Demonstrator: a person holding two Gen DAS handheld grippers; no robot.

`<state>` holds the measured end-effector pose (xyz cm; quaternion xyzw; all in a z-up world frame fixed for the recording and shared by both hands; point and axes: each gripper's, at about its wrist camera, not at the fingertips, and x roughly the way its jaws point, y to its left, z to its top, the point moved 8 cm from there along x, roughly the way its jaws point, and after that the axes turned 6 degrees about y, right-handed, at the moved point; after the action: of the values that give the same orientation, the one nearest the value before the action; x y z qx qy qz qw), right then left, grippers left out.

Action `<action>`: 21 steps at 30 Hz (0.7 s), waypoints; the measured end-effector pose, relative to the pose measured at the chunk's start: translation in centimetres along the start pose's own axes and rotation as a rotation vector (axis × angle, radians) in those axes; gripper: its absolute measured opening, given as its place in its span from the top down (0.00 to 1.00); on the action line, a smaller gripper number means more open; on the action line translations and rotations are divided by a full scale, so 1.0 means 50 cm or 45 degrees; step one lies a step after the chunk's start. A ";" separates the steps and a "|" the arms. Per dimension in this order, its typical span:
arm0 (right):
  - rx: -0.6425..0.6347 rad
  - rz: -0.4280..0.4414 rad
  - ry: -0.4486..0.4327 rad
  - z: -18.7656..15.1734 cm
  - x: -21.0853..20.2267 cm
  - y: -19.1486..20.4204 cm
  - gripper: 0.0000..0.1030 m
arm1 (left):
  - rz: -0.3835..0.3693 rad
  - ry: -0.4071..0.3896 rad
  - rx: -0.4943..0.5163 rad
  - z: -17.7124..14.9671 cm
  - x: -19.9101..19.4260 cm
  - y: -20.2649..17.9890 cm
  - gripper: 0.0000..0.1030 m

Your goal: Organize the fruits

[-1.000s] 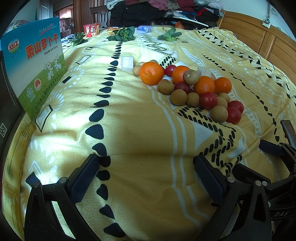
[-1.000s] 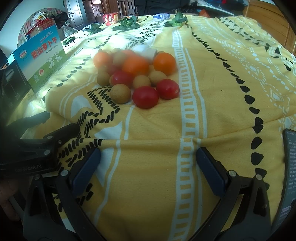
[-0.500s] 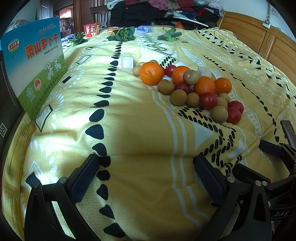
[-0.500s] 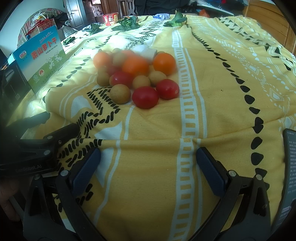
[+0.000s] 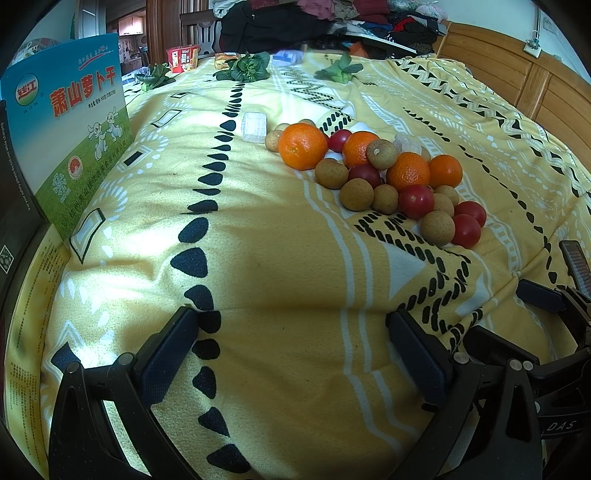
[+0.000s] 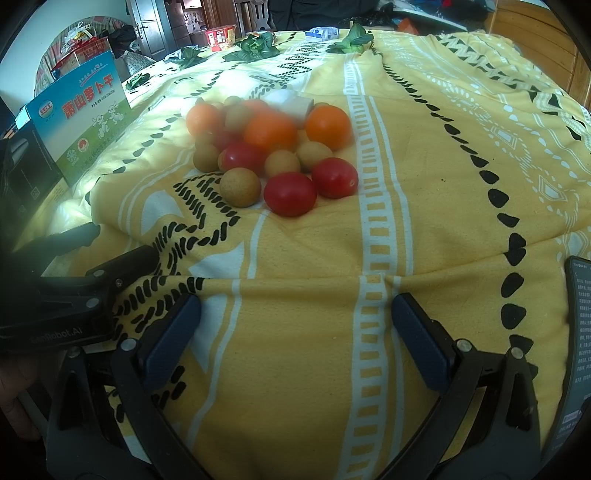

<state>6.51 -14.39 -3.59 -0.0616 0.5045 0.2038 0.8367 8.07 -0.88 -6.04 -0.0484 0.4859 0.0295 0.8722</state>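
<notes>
Wide yellow patterned blanket [image 5: 258, 229], open and flat between the near edge and the fruit. Bounded on the left by a standing blue-and-green box [image 5: 70, 140], on the far right by a wooden bed frame [image 5: 535, 85]. Far edge crowded with leafy greens [image 5: 245, 68], a red cup [image 5: 183, 59] and piled clothes [image 5: 332, 18]. Bare cloth to the right of the fruit in the right wrist view, marked only by black drops and white bands.

Left gripper [image 5: 291, 354] low over the near blanket, jaws spread wide, nothing between them. Right gripper [image 6: 295, 339] likewise spread wide and empty, just beside the left one, on its right. Phone screen [image 6: 576, 332] at the right margin.

Fruit pile [image 5: 384, 177] well apart from both, farther up the blanket: right of centre from the left gripper, slightly left of centre from the right. Oranges [image 5: 303, 146] toward the far side, brown longans [image 5: 356, 194] mixed through, red tomatoes [image 6: 290, 194] nearest the right gripper. Small white block [image 5: 254, 127] just left of the pile.
</notes>
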 end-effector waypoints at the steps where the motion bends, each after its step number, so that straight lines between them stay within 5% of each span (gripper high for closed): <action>1: 0.000 0.000 -0.001 -0.001 0.000 0.000 0.00 | -0.001 0.003 -0.001 0.000 0.000 0.000 0.00; 21: 0.022 0.048 -0.030 -0.001 -0.004 -0.002 0.00 | -0.004 0.022 -0.009 0.001 -0.001 -0.002 0.00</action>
<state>6.44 -14.54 -3.44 -0.0425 0.4974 0.2158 0.8392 8.09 -0.96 -5.97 -0.0526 0.4931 0.0295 0.8679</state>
